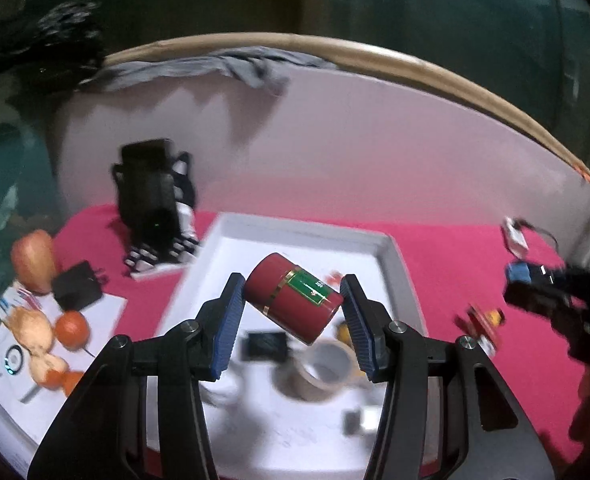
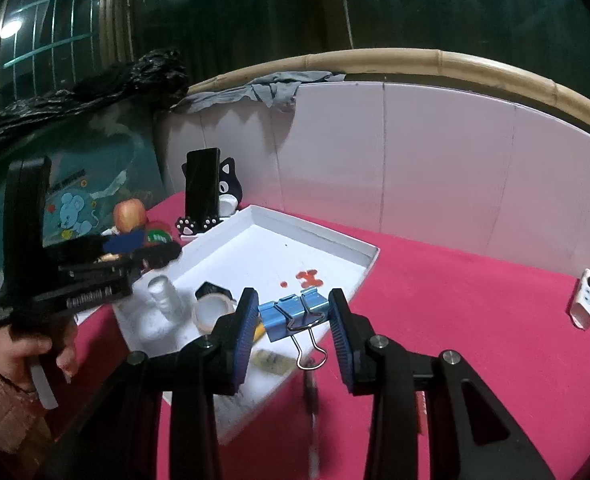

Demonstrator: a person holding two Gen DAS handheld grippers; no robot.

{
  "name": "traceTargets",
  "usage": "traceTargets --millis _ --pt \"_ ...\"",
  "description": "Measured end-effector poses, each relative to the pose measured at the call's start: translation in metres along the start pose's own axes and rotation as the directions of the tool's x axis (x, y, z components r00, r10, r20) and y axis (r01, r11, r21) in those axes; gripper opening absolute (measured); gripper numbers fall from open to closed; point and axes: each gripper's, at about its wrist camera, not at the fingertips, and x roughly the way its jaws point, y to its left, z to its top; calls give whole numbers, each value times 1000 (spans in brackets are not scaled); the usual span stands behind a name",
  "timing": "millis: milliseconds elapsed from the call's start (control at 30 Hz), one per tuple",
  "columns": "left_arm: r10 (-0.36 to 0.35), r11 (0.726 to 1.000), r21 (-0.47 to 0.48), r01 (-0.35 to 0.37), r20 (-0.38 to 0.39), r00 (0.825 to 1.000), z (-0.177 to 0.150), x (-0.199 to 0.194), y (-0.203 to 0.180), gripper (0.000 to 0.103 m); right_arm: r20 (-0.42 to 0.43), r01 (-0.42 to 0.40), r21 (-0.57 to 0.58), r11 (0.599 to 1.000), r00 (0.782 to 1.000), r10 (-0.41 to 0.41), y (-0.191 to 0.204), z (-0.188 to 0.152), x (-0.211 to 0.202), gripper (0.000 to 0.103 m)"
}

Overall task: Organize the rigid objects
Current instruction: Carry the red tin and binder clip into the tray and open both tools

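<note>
My left gripper [image 1: 291, 303] is shut on a dark red can [image 1: 292, 302] with a green label, tilted, held above the white tray [image 1: 391, 256]. In the tray below lie a roll of tape [image 1: 322, 372], a small black box [image 1: 265, 346] and other small pieces. My right gripper [image 2: 293, 316] is shut on a blue binder clip [image 2: 291, 314], its wire handles hanging down, over the tray's near right edge [image 2: 359, 280]. The left gripper [image 2: 151, 250] also shows at the left of the right wrist view, blurred.
A phone stand with a black phone [image 2: 203, 186] sits behind the tray. Apples and oranges [image 1: 35, 256] and a black charger [image 1: 77, 284] lie to the left. A white power strip [image 2: 585, 298] lies at the right on the pink cloth. White panels wall the back.
</note>
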Motion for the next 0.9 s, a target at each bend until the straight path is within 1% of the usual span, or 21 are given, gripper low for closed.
traceTargets --millis 133,233,367,500,633,767,867,900 --pt "53 998 -34 -53 0 999 12 9 25 49 -7 -4 9 1000 1000 4 5 8 14 36" --pt "72 997 -38 -73 -17 997 12 19 33 49 -23 1 7 1000 1000 -1 11 11 30 36" --pt "82 996 -25 -83 -64 995 8 43 30 49 -66 12 10 1000 998 -11 15 10 55 36" --pt "88 996 -4 -89 -106 990 1 67 20 49 -119 35 25 999 992 -32 15 3 83 36" --pt "105 994 2 -106 -124 987 -3 79 16 49 -176 40 47 998 984 -31 15 -7 108 36" --pt "113 993 -11 -116 -139 984 -6 84 20 49 -210 38 53 998 977 -26 16 -18 121 37" --pt "121 992 -15 -124 -147 982 -7 86 23 53 -213 30 67 997 977 -15 17 -22 123 38" --pt "123 992 -20 -127 -146 982 -7 85 24 61 -207 34 69 997 978 -19 18 -23 122 47"
